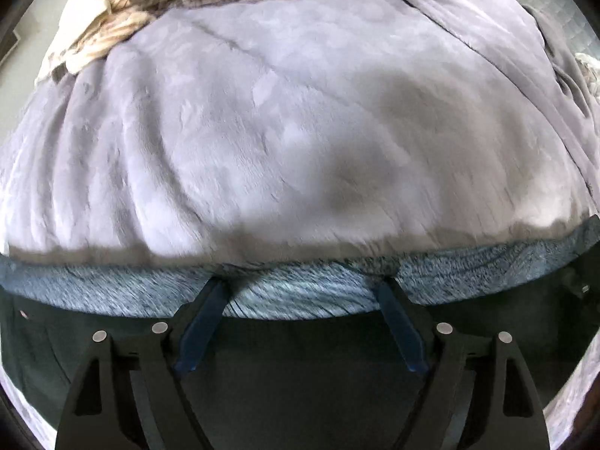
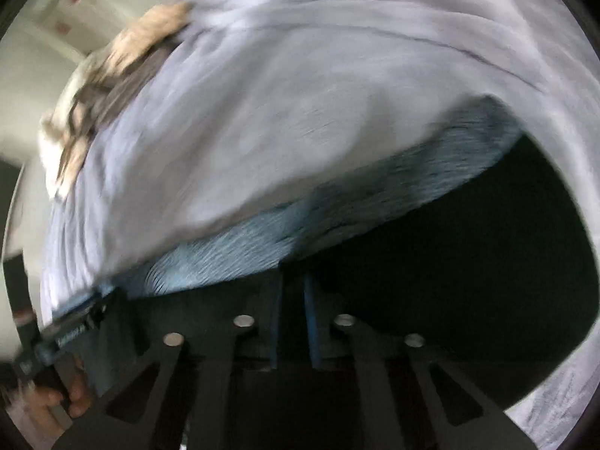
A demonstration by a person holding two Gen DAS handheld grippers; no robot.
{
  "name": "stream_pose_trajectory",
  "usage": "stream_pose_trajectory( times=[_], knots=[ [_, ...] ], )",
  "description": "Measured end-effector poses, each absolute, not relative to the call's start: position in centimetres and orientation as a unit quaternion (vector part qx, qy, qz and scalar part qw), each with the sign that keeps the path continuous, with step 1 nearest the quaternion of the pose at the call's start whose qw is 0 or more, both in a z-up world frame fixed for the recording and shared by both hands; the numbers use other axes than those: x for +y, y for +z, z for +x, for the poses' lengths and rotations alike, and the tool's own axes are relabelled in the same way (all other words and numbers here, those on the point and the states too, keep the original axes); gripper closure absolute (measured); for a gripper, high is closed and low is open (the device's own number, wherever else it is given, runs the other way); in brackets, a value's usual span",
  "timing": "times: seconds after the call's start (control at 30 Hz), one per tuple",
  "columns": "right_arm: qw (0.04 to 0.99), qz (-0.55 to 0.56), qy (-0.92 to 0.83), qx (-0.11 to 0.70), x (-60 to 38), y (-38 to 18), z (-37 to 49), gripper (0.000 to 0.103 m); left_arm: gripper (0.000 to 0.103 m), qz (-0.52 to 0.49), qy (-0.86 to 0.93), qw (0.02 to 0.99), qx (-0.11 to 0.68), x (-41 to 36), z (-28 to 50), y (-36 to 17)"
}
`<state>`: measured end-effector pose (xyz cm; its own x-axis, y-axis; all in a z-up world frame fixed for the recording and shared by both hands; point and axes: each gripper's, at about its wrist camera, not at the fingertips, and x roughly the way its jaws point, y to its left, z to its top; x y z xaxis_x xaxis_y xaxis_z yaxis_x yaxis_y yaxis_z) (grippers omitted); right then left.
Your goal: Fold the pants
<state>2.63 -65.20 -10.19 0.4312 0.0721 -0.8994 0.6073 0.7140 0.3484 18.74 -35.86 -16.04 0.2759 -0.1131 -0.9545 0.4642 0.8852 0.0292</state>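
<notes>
Setting: bed covered by a lilac plush blanket [image 1: 285,112]; crumpled beige and brown bedding [image 1: 123,7] in the upper left of the left wrist view.
Pants: dark pants [image 1: 300,367] lie on the blanket along the lower part of both views; their heathered blue waistband [image 1: 300,292] runs as a band across the frame, just above the tong tips.
Left tongs [image 1: 302,285]: wide apart, tips resting at or just over the waistband; nothing pinched between the blue pads [image 1: 204,311].
Right tongs [image 2: 292,281]: nearly shut, blue pads [image 2: 311,322] close together over dark cloth just below the waistband; whether they pinch fabric cannot be told, as that view is smeared by motion.
Person: a hand [image 2: 56,401] at the lower left of the right wrist view grips the handle of the other tool.
Step in hand (judged): taking hold of the waistband at two spots to start a fold.
Doing it well: bring the left tongs down so one pad slips under the band edge, then close on pants cloth only, not the blanket pile. Keep both grips on the same edge and level, so the fold lands square.
Risk: plush blanket caught along with the pants; a shallow bite slipping off.
</notes>
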Motion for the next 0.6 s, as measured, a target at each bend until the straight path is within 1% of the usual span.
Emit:
stream_pose_trajectory(
  times=[0.07, 0.17, 0.23, 0.27, 0.4, 0.5, 0.6],
  knots=[
    [0.769, 0.344, -0.211, 0.495, -67.3, -9.3, 1.2, 0.093, 0.019, 0.148, -0.180, 0.781, 0.580, -35.3, 19.4, -15.6],
    [0.757, 0.388, -0.230, 0.474, -69.7, -7.6, -2.3, 0.080, 0.019, 0.152, -0.187, 0.783, 0.574, -33.7, 18.8, -13.6],
    [0.752, 0.426, -0.220, 0.453, -70.1, -6.6, -5.1, 0.057, 0.019, 0.171, -0.196, 0.784, 0.564, -32.1, 17.9, -12.6],
    [0.747, 0.447, -0.211, 0.445, -70.1, -6.4, -6.3, 0.052, 0.019, 0.188, -0.196, 0.783, 0.560, -30.9, 17.1, -12.3],
    [0.708, 0.546, -0.134, 0.428, -67.5, -7.9, -9.6, 0.051, 0.019, 0.222, -0.170, 0.770, 0.573, -25.7, 14.9, -12.9],
    [0.690, 0.574, -0.083, 0.434, -64.3, -9.2, -9.6, 0.051, 0.019, 0.209, -0.134, 0.766, 0.593, -21.6, 14.0, -13.4],
    [0.672, 0.594, -0.018, 0.442, -59.7, -10.1, -8.2, 0.051, 0.019, 0.167, -0.102, 0.763, 0.616, -18.6, 14.4, -13.8]
  ],
)
